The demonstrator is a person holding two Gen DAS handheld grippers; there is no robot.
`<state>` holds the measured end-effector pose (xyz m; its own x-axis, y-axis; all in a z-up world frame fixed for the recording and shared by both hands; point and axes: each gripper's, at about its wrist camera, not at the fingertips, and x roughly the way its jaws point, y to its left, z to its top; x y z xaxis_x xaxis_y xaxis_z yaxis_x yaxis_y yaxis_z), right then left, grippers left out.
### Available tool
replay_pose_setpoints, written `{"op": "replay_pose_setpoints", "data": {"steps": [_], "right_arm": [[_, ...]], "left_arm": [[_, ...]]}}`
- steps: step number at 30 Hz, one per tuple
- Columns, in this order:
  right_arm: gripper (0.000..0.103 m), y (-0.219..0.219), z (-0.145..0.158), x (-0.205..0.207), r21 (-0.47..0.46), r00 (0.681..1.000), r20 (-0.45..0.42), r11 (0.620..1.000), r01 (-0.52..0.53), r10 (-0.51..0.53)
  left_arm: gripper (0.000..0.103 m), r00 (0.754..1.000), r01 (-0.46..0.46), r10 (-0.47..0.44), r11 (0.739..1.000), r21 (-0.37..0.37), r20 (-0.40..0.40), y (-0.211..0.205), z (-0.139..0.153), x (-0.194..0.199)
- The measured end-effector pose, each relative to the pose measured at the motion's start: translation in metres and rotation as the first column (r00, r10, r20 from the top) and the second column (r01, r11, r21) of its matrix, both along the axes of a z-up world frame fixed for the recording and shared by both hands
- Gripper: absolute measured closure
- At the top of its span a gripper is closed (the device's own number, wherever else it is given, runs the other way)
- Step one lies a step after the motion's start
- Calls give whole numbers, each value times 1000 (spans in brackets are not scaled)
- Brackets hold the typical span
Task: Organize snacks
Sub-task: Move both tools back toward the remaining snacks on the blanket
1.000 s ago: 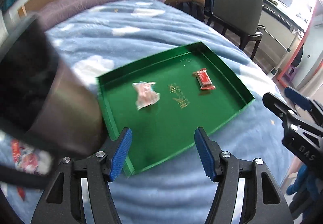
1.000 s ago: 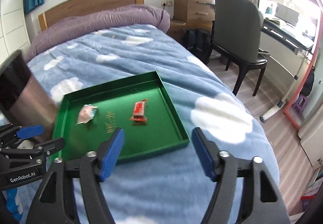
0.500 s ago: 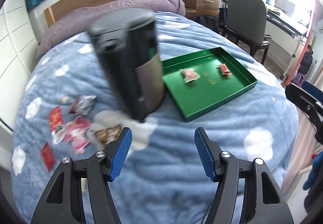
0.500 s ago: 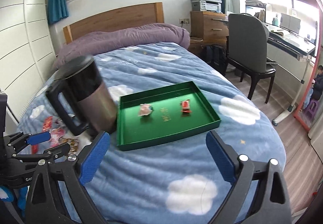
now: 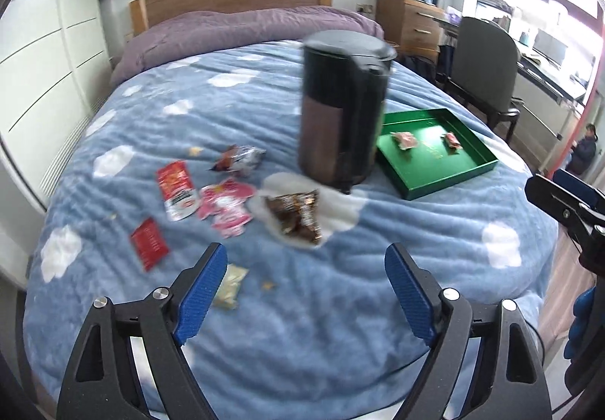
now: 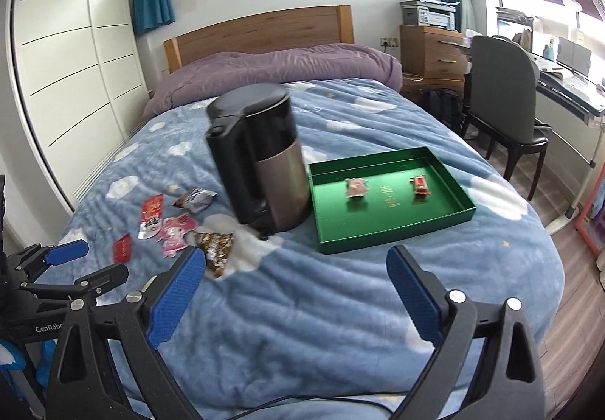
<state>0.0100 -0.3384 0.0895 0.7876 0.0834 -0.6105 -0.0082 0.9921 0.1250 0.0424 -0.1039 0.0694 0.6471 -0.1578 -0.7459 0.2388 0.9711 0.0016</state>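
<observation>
Two wrapped snacks [image 6: 355, 188] already lie apart in the green tray [image 6: 393, 236], which sits toward the bed's right edge, likely as the collecting spot. The rest wait loose on the blue blanket [image 5: 302, 310] toward the left edge: a red packet [image 5: 176, 185], a pink packet [image 5: 227, 208], a brown packet [image 5: 297, 217], a silver one [image 5: 242, 159] and a small red sachet [image 5: 149, 243]. A dark kettle [image 6: 261, 159] stands between pile and tray, touching neither clearly. Your left tongs [image 5: 306, 291] hang wide open and empty over the foot of the bed, facing the brown packet; your right tongs [image 6: 295, 291] are equally spread, holding nothing, facing the tray.
</observation>
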Motion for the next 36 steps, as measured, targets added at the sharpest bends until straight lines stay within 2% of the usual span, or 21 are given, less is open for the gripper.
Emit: {"op": "replay_pose_setpoints", "data": {"steps": [8,16,23,31,36], "right_arm": [[0,58,-5,0,-22,997,-20,997,-78,78],[0,100,-18,14,-40,990,-51,990,-132,130],[0,121,-43,32,-54,985,-104,988,-142,136],[0,134,-80,63,-41,979,-172,992,-122,113],[0,140,-108,90,-30,969,-223,993,-113,103]], "left_arm": [[21,992,-128,128,992,7,-6,69,-11,-12],[21,969,-246,246,969,-6,-30,126,-30,-7],[21,953,-297,295,954,-33,-66,154,-48,6],[19,924,-367,355,927,-73,-141,194,-80,30],[18,910,-391,374,918,-69,-177,206,-98,51]]}}
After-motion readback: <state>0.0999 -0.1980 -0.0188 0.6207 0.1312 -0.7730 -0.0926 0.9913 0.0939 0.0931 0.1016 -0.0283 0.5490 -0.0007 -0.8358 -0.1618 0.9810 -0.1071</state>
